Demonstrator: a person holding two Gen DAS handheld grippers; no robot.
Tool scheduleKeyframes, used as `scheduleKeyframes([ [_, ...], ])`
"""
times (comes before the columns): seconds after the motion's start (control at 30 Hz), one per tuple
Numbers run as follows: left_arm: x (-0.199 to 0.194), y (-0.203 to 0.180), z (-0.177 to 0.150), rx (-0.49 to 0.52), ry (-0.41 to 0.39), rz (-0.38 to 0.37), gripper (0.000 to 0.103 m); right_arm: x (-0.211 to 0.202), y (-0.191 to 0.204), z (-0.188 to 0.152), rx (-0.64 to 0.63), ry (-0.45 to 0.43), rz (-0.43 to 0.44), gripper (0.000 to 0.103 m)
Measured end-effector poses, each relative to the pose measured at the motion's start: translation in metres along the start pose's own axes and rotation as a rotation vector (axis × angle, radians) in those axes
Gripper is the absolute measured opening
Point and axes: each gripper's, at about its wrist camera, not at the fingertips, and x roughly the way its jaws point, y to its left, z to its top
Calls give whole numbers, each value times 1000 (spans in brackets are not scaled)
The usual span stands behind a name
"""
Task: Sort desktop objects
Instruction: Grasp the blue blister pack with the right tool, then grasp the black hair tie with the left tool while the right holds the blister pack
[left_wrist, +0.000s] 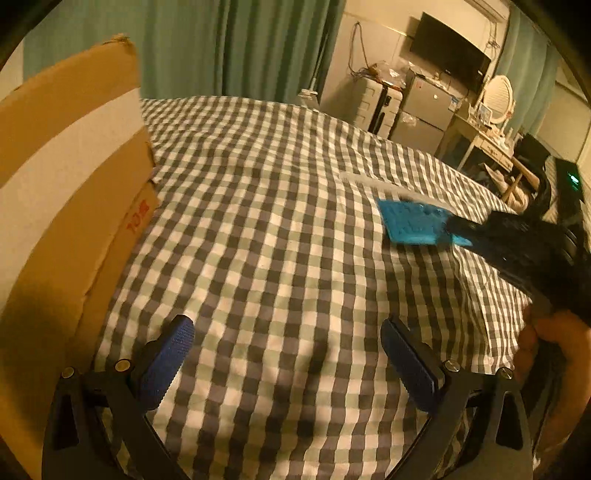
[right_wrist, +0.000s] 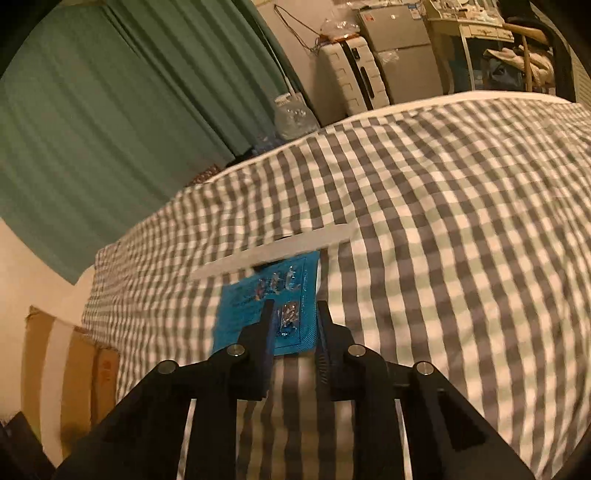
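Both cams ride on the grippers and look down along the jaws, sitting low and close over the checkered bed (left_wrist: 280, 206). Left one faces across toward the curtain (left_wrist: 236, 48) and TV corner. Right one leans toward the same curtain. Both catch the blue packet (right_wrist: 266, 306) and cardboard box (left_wrist: 62, 192).

Soft woven cloth on the checked bedspread (right_wrist: 443, 221), matt, a bit rumpled. Glossy blue card pack (right_wrist: 266, 306) with shiny clear plastic blisters. Frosted, matt translucent plastic on the ruler (right_wrist: 273, 253). Plain brown cardboard box (left_wrist: 66, 177), rough, with smooth pale tape. Matt black plastic gripper frames, knurled blue rubbery pads (left_wrist: 166, 362), shiny metal bolts.
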Motion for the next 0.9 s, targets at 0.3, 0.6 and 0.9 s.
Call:
scheduleKeyframes([
  [0.3, -17, 2, 17, -44, -1, 33, 103, -93, -19, -15, -48, -83, -76, 6],
  [0.6, 25, -90, 71, 352, -128, 200, 103, -116, -73, -8, 126, -161, -176, 6],
  [0.9, 133, -147, 111, 674, 28, 16, 103, -107, -88, -2, 142, -160, -244, 6],
])
